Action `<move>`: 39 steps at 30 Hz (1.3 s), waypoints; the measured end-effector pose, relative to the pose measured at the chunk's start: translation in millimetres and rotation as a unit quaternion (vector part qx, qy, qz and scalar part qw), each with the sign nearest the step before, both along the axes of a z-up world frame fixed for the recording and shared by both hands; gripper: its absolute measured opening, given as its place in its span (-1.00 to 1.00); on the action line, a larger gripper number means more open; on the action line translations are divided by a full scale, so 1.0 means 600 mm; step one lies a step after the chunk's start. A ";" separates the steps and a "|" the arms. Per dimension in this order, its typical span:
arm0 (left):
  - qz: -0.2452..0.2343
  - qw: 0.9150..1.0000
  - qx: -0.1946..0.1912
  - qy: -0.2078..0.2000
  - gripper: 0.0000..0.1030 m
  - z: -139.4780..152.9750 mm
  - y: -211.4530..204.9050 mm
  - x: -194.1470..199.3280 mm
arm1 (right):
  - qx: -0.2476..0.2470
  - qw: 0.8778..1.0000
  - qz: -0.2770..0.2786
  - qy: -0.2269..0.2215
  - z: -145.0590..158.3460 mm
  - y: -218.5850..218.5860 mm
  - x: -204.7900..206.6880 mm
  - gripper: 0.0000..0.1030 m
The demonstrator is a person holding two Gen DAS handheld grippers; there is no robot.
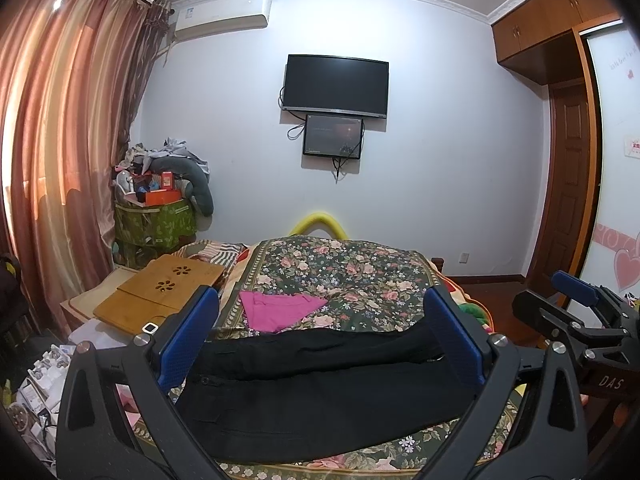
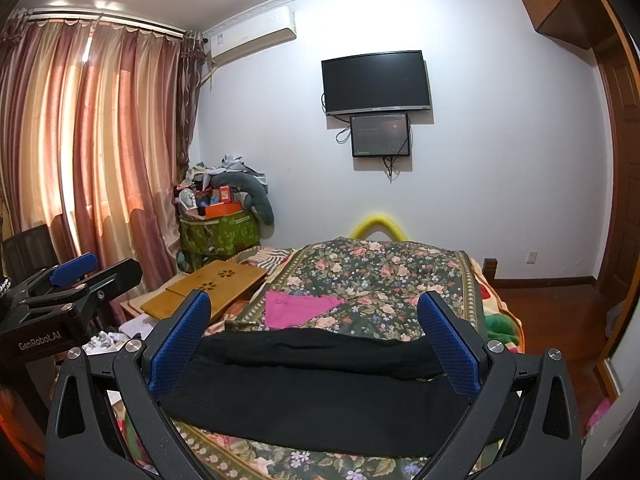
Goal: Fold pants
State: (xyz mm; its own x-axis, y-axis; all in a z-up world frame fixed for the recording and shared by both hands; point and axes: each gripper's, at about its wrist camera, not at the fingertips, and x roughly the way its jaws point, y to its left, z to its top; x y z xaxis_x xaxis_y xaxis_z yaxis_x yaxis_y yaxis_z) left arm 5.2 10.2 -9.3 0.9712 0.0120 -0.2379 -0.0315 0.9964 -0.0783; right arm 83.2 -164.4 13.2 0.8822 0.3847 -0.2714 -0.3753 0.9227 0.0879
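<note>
Lying across the near end of the bed, the black pants stretch crosswise beneath both hand-held grippers, one soft layer doubled over another with a rounded fold at the far edge. The left hand-held gripper hangs over them with its jaws spread wide and nothing between its blue, dimpled pads; the right hand-held gripper is likewise wide apart and empty (whether either touches the cloth cannot be told). The pants' left end is hidden behind the gripper frames. Under them lies a floral bedspread, dark green with pink roses. Just beyond rests a flat magenta garment, folded. Beside the bed's left edge sits a wooden lap desk with flower-shaped cutouts.
</note>
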 end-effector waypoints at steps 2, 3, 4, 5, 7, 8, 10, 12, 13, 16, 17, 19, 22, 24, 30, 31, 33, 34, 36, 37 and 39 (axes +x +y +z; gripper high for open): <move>-0.001 1.000 -0.001 0.002 1.00 0.000 0.000 0.003 | 0.000 1.000 0.000 0.000 -0.001 0.000 0.000 0.99; -0.001 1.000 -0.002 0.003 1.00 0.002 -0.001 0.004 | 0.000 1.000 0.000 0.000 -0.001 0.000 0.000 0.99; -0.001 1.000 -0.002 0.004 1.00 0.002 -0.002 0.005 | 0.000 1.000 -0.001 0.000 -0.001 -0.001 0.000 0.99; -0.002 1.000 -0.003 0.004 1.00 0.002 -0.002 0.006 | 0.000 1.000 0.000 0.001 -0.001 0.000 0.000 0.99; -0.002 1.000 -0.004 0.004 1.00 0.003 -0.002 0.006 | 0.000 1.000 -0.001 0.002 -0.001 -0.003 0.001 0.99; -0.002 1.000 -0.005 0.005 1.00 0.003 -0.001 0.007 | 0.000 1.000 -0.002 0.002 -0.002 -0.005 0.001 0.99; -0.001 1.000 -0.007 0.006 1.00 0.005 0.000 0.009 | 0.001 1.000 -0.003 0.003 -0.003 -0.008 0.002 0.99; -0.002 1.000 -0.008 0.008 1.00 0.005 0.002 0.010 | 0.001 1.000 -0.003 0.005 -0.003 -0.010 0.006 0.99; -0.001 1.000 -0.009 0.009 1.00 0.007 0.002 0.012 | 0.002 1.000 -0.004 0.005 -0.005 -0.012 0.007 0.99; -0.001 1.000 -0.011 0.011 1.00 0.007 0.006 0.015 | 0.001 1.000 -0.005 0.008 -0.005 -0.010 0.009 0.99; -0.001 1.000 -0.011 0.012 1.00 0.007 0.006 0.017 | 0.001 1.000 -0.005 0.009 -0.006 -0.010 0.009 0.99; -0.001 1.000 -0.012 0.015 1.00 0.007 0.008 0.021 | 0.001 1.000 -0.007 0.012 -0.007 -0.008 0.010 0.99; -0.001 1.000 -0.013 0.017 1.00 0.006 0.011 0.029 | 0.002 1.000 -0.006 0.017 -0.009 -0.009 0.017 0.99; -0.003 1.000 -0.012 0.019 1.00 0.004 0.013 0.036 | 0.000 1.000 -0.007 0.021 -0.010 -0.007 0.021 0.99; -0.014 0.999 -0.016 0.029 1.00 -0.009 0.023 0.075 | -0.004 0.999 -0.012 0.039 -0.025 -0.008 0.055 0.99; -0.011 0.999 -0.016 0.030 1.00 -0.011 0.028 0.085 | -0.005 0.999 -0.013 0.042 -0.029 -0.009 0.060 0.99; -0.007 0.999 -0.017 0.038 1.00 -0.017 0.038 0.109 | -0.007 0.999 -0.016 0.051 -0.037 -0.010 0.077 0.99; -0.007 0.999 -0.020 0.045 1.00 -0.023 0.046 0.122 | -0.008 0.998 -0.017 0.053 -0.039 -0.008 0.082 0.99; -0.010 0.998 -0.023 0.061 1.00 -0.031 0.061 0.153 | -0.013 0.998 -0.019 0.060 -0.047 -0.006 0.096 0.99; -0.009 0.997 -0.025 0.071 1.00 -0.037 0.069 0.172 | -0.019 0.998 -0.022 0.064 -0.053 -0.005 0.110 0.99; 0.002 0.996 -0.028 0.087 1.00 -0.048 0.089 0.203 | -0.026 0.997 -0.025 0.069 -0.062 -0.005 0.121 0.99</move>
State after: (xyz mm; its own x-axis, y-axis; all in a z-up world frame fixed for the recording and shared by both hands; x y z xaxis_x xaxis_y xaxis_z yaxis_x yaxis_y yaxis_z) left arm 126.9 63.3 -37.9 0.9150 -0.0028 -0.4034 -0.0533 0.9904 -0.1277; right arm 156.0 -167.5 -24.1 0.8535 0.3228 -0.4091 -0.3157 0.9449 0.0868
